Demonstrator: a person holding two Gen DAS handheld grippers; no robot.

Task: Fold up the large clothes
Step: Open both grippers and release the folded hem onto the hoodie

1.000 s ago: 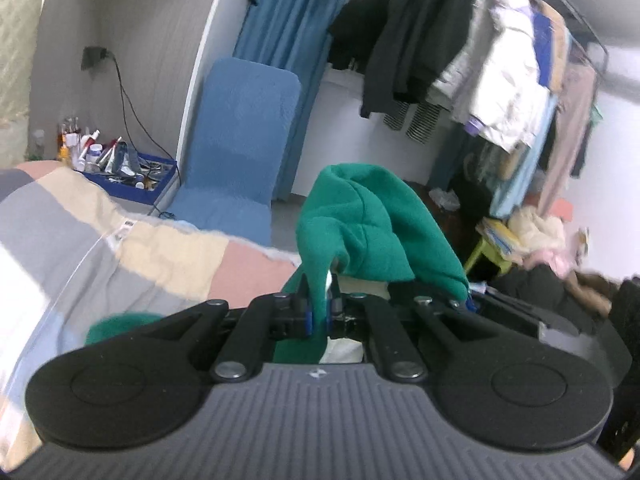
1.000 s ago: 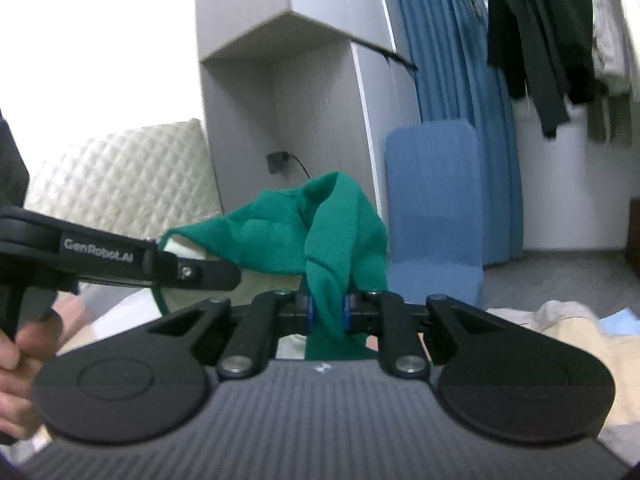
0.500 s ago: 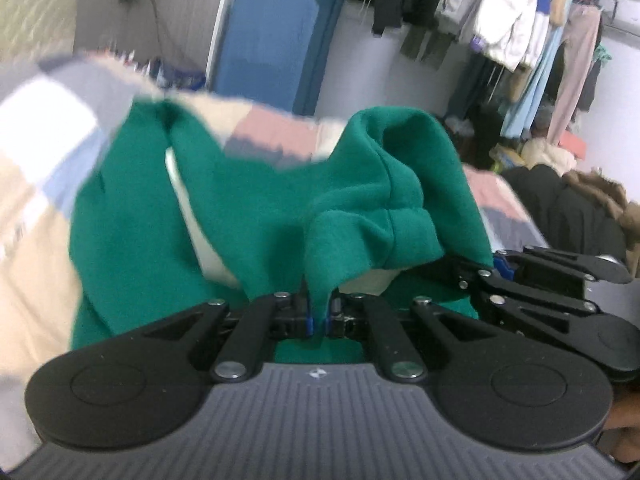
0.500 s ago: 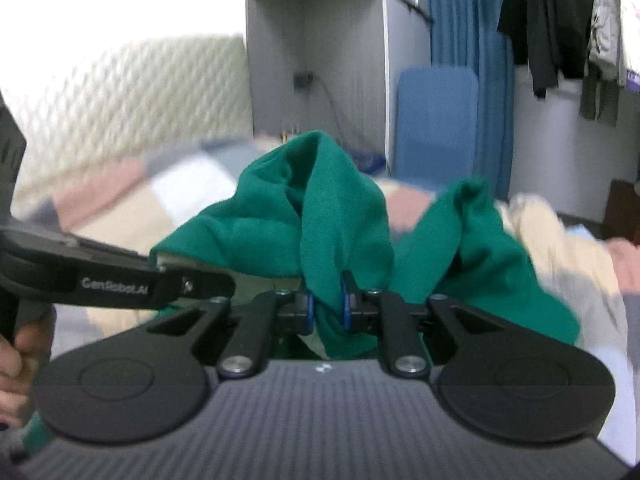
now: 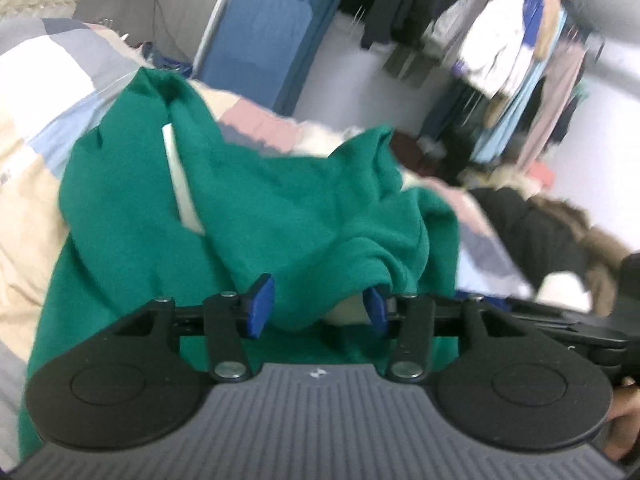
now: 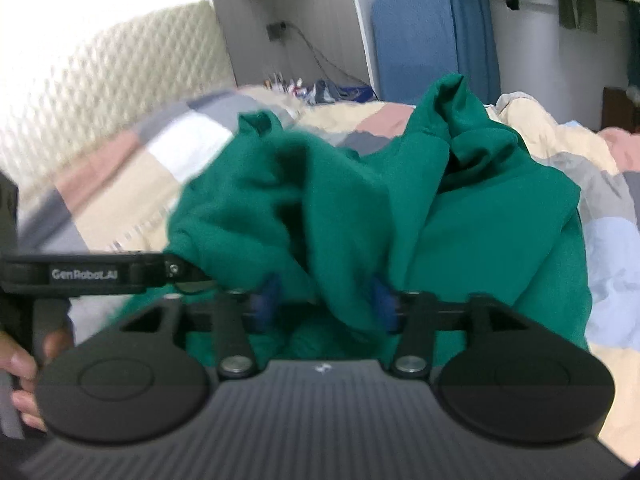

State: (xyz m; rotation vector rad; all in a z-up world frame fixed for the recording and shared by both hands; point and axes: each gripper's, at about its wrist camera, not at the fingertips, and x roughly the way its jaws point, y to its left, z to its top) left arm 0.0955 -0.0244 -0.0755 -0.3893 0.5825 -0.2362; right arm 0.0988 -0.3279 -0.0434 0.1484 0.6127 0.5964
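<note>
Nearest to me, my left gripper (image 5: 316,310) has just been opening: its blue pads (image 5: 260,306) stand apart with a hanging fold of the green garment (image 5: 280,208) sagging between them, no longer pinched. My right gripper (image 6: 326,306) has done the same; its jaws have spread, and a twisted rope of the same green cloth drops through the gap, brushing the right-hand pad, though blur hides whether it still bears on it. I judge both releases are deliberate: the fabric has been brought over and laid down, so the grip is let go to leave the fold resting where it fell.

Just beyond the jaws the garment lies in a rumpled heap on the bed (image 6: 132,176), on top of the patchwork quilt in cream, pink, grey and pale blue. It sits toward the near edge of the bed, between the two grippers, with two peaks of cloth standing up and a pale inner lining (image 5: 178,184) showing along one opening. That bunching tells me the fold is rough and will want smoothing.

In the right wrist view the left gripper's arm (image 6: 92,274) reaches in from the left, a hand (image 6: 24,368) on its handle.

Farther off stand the quilted headboard (image 6: 100,72), a blue chair (image 5: 260,36) and a rail of hanging clothes (image 5: 500,40).
</note>
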